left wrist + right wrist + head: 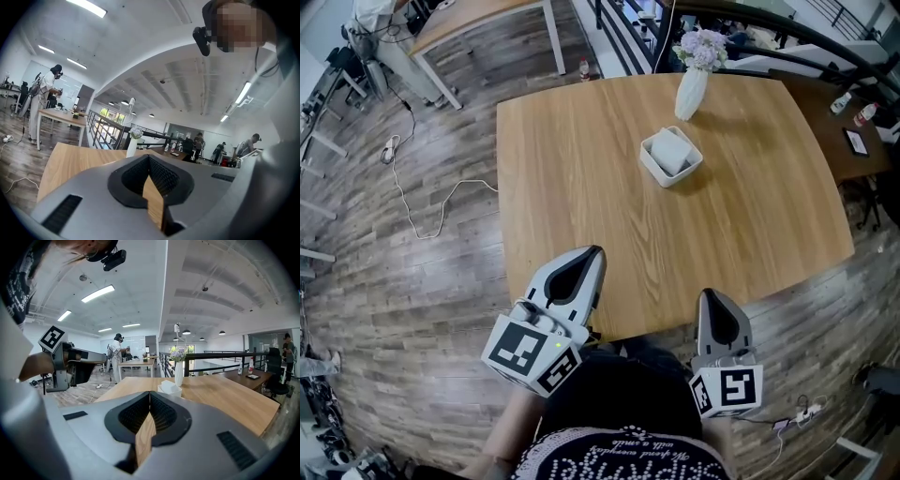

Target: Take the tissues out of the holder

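2 clenched, empty claws: left gripper (592,253) & right gripper (710,296) wait at table (572,178) near edge, prob pre-reach. Tissues (671,150) sit in white holder (652,171) by flower vase (691,92), well apart from both.

Looks like an open-plan office-cum-lab on an upper level; strip lights (97,293) across a high white ceiling (225,282); black railing (220,355); plank floor (394,309) with a trailing cable (450,199); pale wooden tables (581,169); people (44,101) standing at far workbenches.
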